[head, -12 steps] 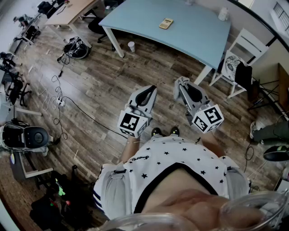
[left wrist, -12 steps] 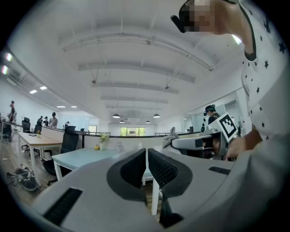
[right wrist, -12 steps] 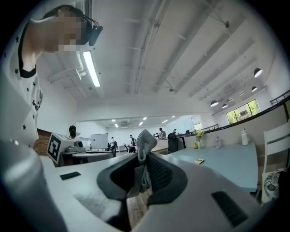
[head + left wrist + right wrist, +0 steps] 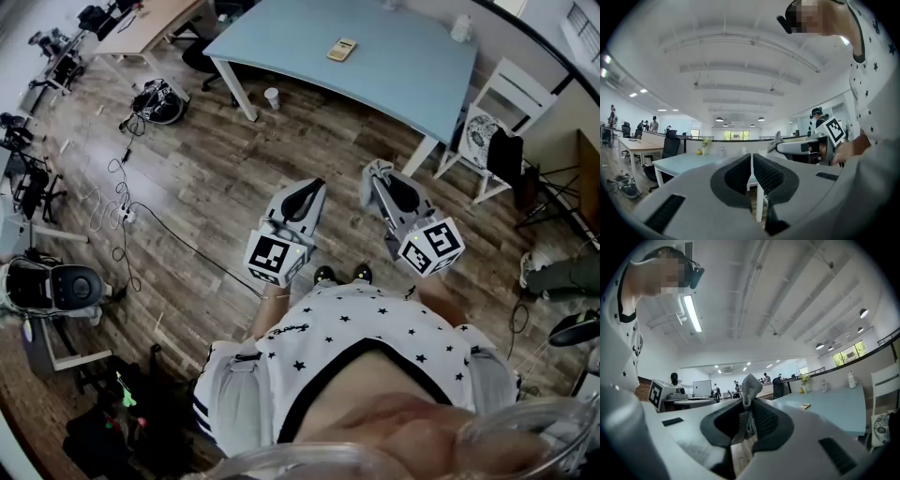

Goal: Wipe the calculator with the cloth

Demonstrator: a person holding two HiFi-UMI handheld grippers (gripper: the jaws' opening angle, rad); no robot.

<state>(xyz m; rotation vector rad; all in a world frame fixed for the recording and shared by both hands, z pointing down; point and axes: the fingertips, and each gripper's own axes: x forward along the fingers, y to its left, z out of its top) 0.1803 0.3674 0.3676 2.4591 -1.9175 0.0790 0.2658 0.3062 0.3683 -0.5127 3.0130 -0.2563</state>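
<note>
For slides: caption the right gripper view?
Right hand-held gripper shut on grey mesh cloth, tan calculator on pale-blue table ahead.

Bare wood-plank floor [image 4: 281,150] lies open from the left claw [image 4: 312,187] and right claw [image 4: 375,174] up to the long pale-blue surface [image 4: 403,75]. At its near edge a white paper cup [image 4: 273,97] stands beside the left white leg [image 4: 239,94]. A white slatted chair [image 4: 506,98] with a dark bag [image 4: 506,155] crowds the right end. The top is bare round the small tan calculator [image 4: 342,49], and a white bottle [image 4: 461,28] stands well apart at the far right corner. Leftward, black cables [image 4: 117,202] and a black bag [image 4: 159,101] litter the floor. A grey knitted cloth [image 4: 749,385] fills the right claw's jaws. The left claw's jaws leave only a slit.
</note>
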